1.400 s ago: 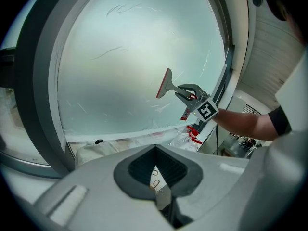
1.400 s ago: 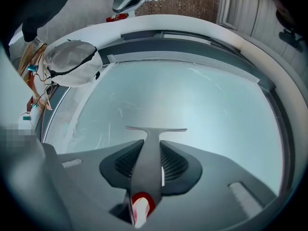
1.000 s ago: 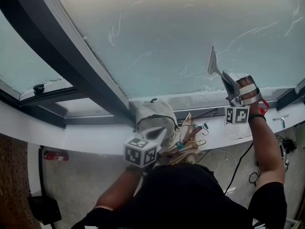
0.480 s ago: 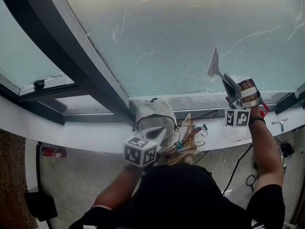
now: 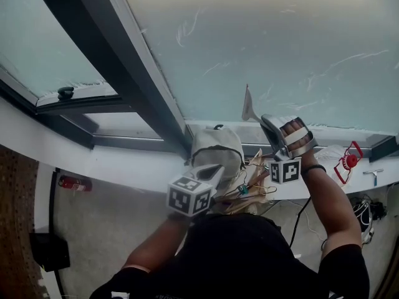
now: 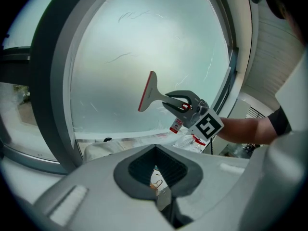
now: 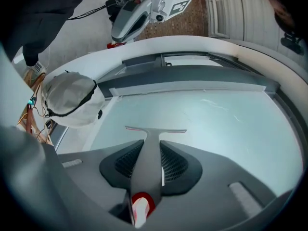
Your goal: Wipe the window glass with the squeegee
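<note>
**Hold.** The right hand-held gripper [image 7: 149, 163] is clamped on the handle of the squeegee [image 7: 147, 146]. The handle lies between the jaws, with its red end behind them. The left hand-held gripper [image 6: 156, 171] has its jaws drawn together with nothing between them. It is held low, by a grey bag [image 5: 215, 148] on the window sill [image 5: 118, 167], and takes no part in the wipe.

**Position.** The squeegee projects straight ahead of the right hand-held gripper. Its blade is at the window glass [image 5: 280, 42], low on the pane and just beyond the bottom frame. The dark window post [image 5: 124, 61] is well off to that gripper's left.

**Axis.** The handle's long axis runs in line with the jaws and points away from the gripper at the glass. The blade sits crosswise at the far end, with its red edge turned to the pane. Whether the edge touches the glass or stands just off it cannot be settled.

**Step (judged).** A wiping stroke on the lower part of the pane is in hand. Streaks remain higher up, so the job is taken as unfinished.

**Next move (judged).** The whole blade edge should be kept flat on the glass under even pressure. The stroke should be drawn without running into the frame.
</note>
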### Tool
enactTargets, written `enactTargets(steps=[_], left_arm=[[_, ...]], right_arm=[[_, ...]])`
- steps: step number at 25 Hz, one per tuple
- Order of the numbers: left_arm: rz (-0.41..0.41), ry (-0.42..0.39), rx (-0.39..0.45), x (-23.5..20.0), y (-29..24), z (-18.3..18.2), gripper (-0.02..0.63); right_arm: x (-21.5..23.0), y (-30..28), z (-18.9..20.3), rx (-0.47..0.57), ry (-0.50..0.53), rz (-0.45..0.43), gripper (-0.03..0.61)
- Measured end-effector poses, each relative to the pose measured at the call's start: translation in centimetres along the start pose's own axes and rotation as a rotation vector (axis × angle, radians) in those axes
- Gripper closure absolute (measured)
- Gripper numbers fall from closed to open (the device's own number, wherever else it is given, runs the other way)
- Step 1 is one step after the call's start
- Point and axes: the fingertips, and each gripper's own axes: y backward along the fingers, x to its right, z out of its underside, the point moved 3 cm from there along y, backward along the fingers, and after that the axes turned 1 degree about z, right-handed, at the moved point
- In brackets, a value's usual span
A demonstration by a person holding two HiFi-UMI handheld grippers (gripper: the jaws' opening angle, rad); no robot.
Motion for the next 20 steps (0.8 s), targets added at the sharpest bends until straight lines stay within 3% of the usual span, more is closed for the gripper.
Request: enactTargets(steps=[10, 15, 20], left_arm=[[-0.128, 0.098, 0.063, -4.5, 5.1, 2.2, 0.614], [-0.201, 0.149, 0.094, -6.7, 8.1, 3.5, 0.614], [-0.252, 0.182, 0.104, -8.2, 10.3, 4.2, 0.614]], right_arm=[[-3.8, -8.9, -13.1, 0.221, 0.075, -0.059, 0.456], [-6.1, -13.3, -16.4, 0.226, 0.091, -0.095, 0.456], [-7.8, -15.9, -17.3, 0.176, 0.054, -0.090, 0.456]])
